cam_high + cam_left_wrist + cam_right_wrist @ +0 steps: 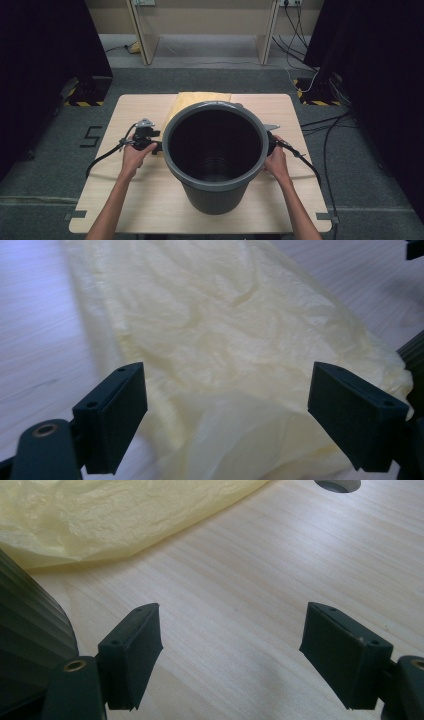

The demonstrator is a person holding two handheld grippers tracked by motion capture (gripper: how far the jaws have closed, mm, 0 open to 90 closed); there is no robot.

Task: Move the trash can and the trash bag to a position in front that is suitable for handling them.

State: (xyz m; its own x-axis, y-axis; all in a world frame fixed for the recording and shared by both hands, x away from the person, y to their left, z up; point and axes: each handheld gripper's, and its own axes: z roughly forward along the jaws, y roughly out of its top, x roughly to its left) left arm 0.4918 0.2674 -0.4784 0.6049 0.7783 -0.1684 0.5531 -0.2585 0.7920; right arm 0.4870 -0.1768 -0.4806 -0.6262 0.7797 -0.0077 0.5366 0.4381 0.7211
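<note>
Two hand-held grippers are kept on either side of the grey bin (215, 155), which stands upright and empty near the middle of the bench (125, 210). The left hand-held gripper (156, 148) is at the bin's 9 o'clock and the right hand-held gripper (230, 650) at its 3 o'clock, probably so that both can come to the bag from the two sides. The yellow plastic bag (192, 100) lies flat on the bench at 12 o'clock of the bin, partly hidden behind its rim. In the left gripper view the jaws are seen wide apart, with the bag (225, 355) lying in front of them and nothing pinched. In the right gripper view the jaws are also wide, over bare wood, and the ribbed wall of the bin (30, 620) is just beside them. It is judged that the bag is meant to line the bin, so it is approached first.
</note>
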